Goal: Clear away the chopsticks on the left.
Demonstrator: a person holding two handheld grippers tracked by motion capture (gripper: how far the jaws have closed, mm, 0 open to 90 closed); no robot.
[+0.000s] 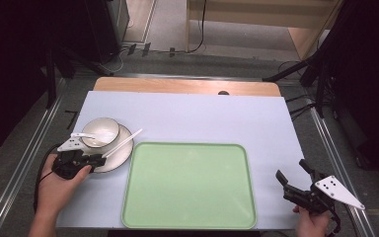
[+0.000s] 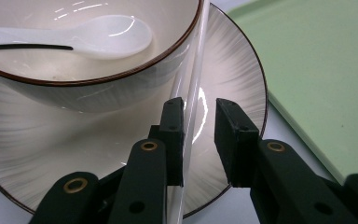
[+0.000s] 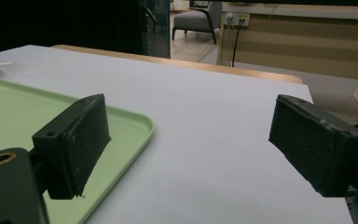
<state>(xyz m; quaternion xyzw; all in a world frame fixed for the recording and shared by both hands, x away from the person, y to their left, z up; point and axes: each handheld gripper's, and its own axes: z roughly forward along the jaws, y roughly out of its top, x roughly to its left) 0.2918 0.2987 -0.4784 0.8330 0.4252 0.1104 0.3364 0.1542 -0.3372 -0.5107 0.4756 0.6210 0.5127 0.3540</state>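
A white bowl (image 1: 101, 131) with a brown rim stands on a grey-streaked plate (image 1: 124, 150) at the table's left. In the bowl (image 2: 98, 88) lies a white spoon (image 2: 112, 35). A thin white stick (image 1: 123, 142) rests across the plate's rim, pointing toward the far right. My left gripper (image 1: 101, 157) reaches over the plate's near edge. Its jaws (image 2: 199, 105) straddle the stick (image 2: 196, 84): the stick lies against one pad, and a gap separates it from the other. My right gripper (image 1: 291, 169) hovers wide open over the table's near right corner, with nothing between its fingers (image 3: 186, 121).
A large pale green tray (image 1: 190, 185) lies in the near middle, just right of the plate (image 2: 233, 70). The table is covered by a white sheet (image 1: 202, 116), with a wooden strip at the far edge. Metal rails run along both sides.
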